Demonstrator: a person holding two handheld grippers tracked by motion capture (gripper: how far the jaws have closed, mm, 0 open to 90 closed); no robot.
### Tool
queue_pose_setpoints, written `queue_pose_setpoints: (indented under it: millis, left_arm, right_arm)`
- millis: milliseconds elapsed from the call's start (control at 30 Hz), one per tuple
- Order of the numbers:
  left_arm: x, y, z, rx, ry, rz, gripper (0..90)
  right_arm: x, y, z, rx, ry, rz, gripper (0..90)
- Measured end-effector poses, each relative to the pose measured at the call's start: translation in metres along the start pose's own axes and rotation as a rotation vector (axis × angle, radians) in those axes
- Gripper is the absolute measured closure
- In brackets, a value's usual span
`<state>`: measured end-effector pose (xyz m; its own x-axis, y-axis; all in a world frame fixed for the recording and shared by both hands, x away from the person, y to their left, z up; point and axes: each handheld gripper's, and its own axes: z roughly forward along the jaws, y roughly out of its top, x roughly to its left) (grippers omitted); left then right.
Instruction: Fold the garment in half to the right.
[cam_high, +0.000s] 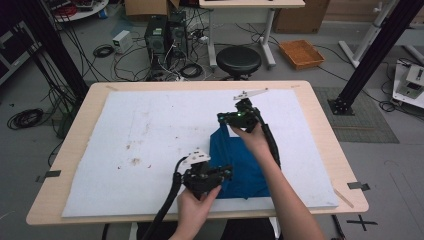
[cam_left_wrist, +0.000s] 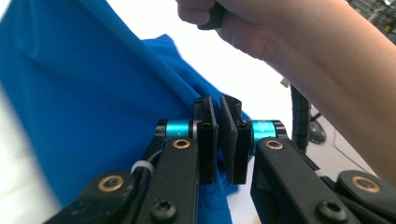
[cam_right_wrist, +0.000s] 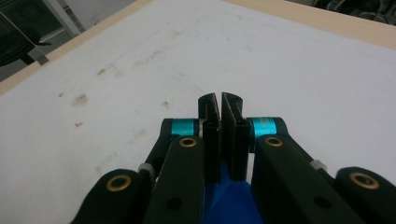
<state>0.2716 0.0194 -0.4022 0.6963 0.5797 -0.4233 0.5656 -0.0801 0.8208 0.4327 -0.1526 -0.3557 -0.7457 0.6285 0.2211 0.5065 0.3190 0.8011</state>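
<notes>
A blue cloth (cam_high: 239, 162) lies on the white mat (cam_high: 150, 130) that covers the desk (cam_high: 320, 120), toward the near right corner, and 2 grippers have it by its edges. The left gripper (cam_high: 226, 172) is by the near edge of the desk; in the left gripper view its jaws are pressed together on a fold of the cloth (cam_left_wrist: 93, 93), with the fabric running taut away from the pads. The right gripper (cam_high: 223, 118) sits farther up the mat, toward the middle of the desk. In the right gripper view its jaws are likewise clamped, with a corner of blue fabric (cam_right_wrist: 231, 200) pinched between them just below the pads.

From where I stand this looks like a folding job caught midway. The cloth is already bunched into a rough doubled shape rather than spread flat, and one side is raised off the mat between the 2 grips. What seems left is to carry that lifted edge over, lay it down square, release both grips and smooth the result. The mat's far left stretch carries a few brown stains (cam_high: 132, 161).
</notes>
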Motion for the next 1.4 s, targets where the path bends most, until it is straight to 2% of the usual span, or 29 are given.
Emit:
queue_pose_setpoints:
  millis: [200, 400, 633, 800, 1000, 1100, 1133, 1267, 1333, 1400]
  left_arm:
    - [-0.013, 0.005, 0.039, 0.025, -0.037, -0.002, 85.0]
    - [-0.021, 0.004, 0.069, 0.056, -0.050, -0.002, 85.0]
    - [-0.026, 0.000, 0.094, 0.080, -0.059, -0.016, 84.9]
    - [-0.029, -0.001, 0.105, 0.084, -0.077, 0.001, 82.7]
    - [-0.033, -0.005, 0.113, 0.100, -0.129, 0.006, 70.7]
    - [-0.034, -0.006, 0.112, 0.097, -0.140, 0.025, 66.6]
    - [-0.034, -0.005, 0.110, 0.095, -0.138, 0.038, 64.5]
    - [-0.037, -0.002, 0.096, 0.076, -0.135, 0.079, 62.4]
    - [-0.036, 0.001, 0.085, 0.065, -0.128, 0.102, 61.0]
    - [-0.034, 0.003, 0.074, 0.055, -0.123, 0.120, 60.3]
  right_arm:
    - [-0.030, -0.017, -0.026, 0.011, -0.039, 0.031, 87.1]
    - [-0.053, -0.033, -0.040, 0.031, -0.076, 0.045, 87.1]
    - [-0.073, -0.052, -0.048, 0.070, -0.134, 0.062, 87.1]
    - [-0.083, -0.062, -0.050, 0.085, -0.170, 0.074, 87.1]
    - [-0.087, -0.066, -0.052, 0.101, -0.212, 0.076, 85.9]
    - [-0.085, -0.065, -0.052, 0.103, -0.263, 0.073, 80.8]
    - [-0.085, -0.065, -0.053, 0.105, -0.283, 0.078, 74.5]
    - [-0.083, -0.067, -0.059, 0.119, -0.347, 0.111, 69.0]
    - [-0.077, -0.071, -0.064, 0.085, -0.344, 0.122, 69.5]
    - [-0.071, -0.078, -0.067, 0.080, -0.337, 0.125, 69.5]
